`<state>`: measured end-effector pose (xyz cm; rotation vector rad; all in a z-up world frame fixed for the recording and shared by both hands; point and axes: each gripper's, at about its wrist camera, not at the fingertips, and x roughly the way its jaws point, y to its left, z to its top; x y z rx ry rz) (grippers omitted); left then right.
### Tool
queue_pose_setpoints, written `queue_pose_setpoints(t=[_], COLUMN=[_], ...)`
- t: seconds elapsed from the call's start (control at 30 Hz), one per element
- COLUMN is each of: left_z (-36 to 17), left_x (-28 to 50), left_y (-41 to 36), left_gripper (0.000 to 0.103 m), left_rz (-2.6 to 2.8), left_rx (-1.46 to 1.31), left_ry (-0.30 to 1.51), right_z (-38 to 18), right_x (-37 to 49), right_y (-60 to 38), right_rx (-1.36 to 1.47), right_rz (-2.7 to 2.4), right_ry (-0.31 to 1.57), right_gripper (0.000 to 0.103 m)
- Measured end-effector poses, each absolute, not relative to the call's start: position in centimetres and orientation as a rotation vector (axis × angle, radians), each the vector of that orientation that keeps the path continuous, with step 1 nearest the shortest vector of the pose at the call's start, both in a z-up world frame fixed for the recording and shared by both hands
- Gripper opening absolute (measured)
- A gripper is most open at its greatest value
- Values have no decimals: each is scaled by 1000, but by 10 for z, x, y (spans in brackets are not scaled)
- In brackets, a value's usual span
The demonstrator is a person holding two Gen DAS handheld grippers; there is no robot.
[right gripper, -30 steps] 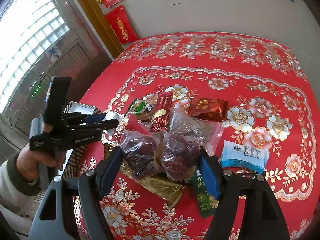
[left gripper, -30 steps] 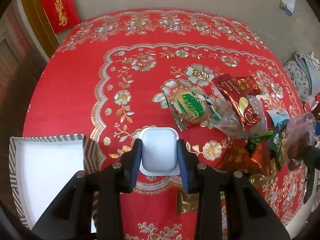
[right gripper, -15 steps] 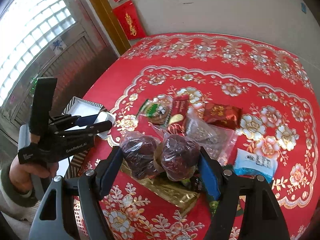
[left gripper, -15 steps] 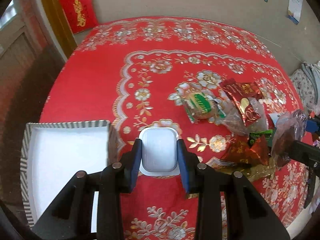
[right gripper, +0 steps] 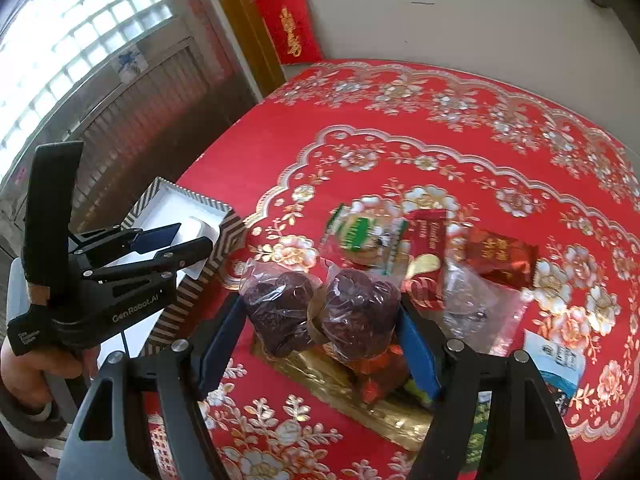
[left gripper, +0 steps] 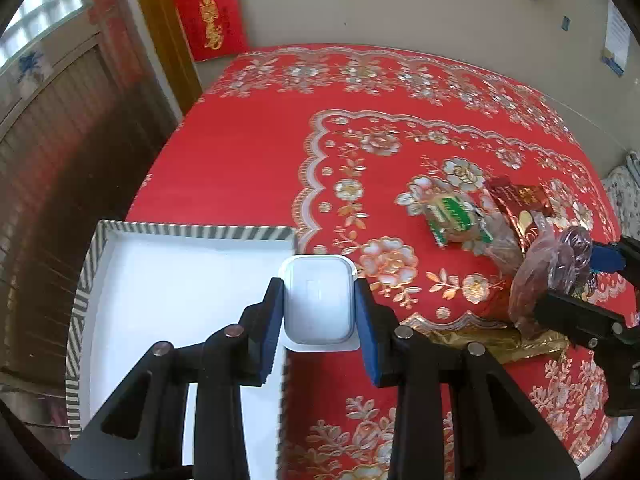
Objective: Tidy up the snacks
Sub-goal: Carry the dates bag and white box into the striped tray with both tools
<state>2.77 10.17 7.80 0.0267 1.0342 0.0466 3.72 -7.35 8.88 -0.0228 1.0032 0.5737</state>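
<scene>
My left gripper [left gripper: 319, 300] is shut on a white plastic snack cup [left gripper: 318, 300] and holds it above the right rim of a white tray with a striped border [left gripper: 132, 300]. The tray also shows in the right wrist view [right gripper: 160, 204], with the left gripper [right gripper: 188, 236] over it. My right gripper [right gripper: 320, 316] is shut on a clear bag of dark red snacks [right gripper: 320, 312], held above the pile of snack packets. The bag also shows in the left wrist view [left gripper: 548, 276].
Snack packets lie on the red flowered tablecloth [left gripper: 400, 92]: a green-labelled pastry pack [right gripper: 360, 236], red packets [right gripper: 500, 256], a gold packet [right gripper: 340, 384], a clear bag [right gripper: 476, 304], a blue-white packet [right gripper: 556, 360]. A wall and door frame stand behind the table.
My left gripper has carried the white cup leftward, from over the cloth to over the tray's right rim. My right gripper has moved left and up a little with the bag.
</scene>
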Motion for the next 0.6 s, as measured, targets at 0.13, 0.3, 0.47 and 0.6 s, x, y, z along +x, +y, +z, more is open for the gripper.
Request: queue_pose_setpoints(t=[0.13,0.3,0.47,0.6], left_z=[81,84,87,86], left_x=[24,21,18,16], left_y=[112,124,138,152], left_gripper=[36,37,37,37], left_rz=[62,84,111,133], left_rx=[11,2,-13,-22], left_ry=[1030,1019,1014,1014], right_z=[90,93,94,94], right_x=[39,39,41,42], right_y=[-59,-42,-26,-10], right_rx=[-38,-56,-72,-81], right_rz=[596,619,637,662], right_ry=[1006,1001,1002,1004], right_gripper=[74,74,74,74])
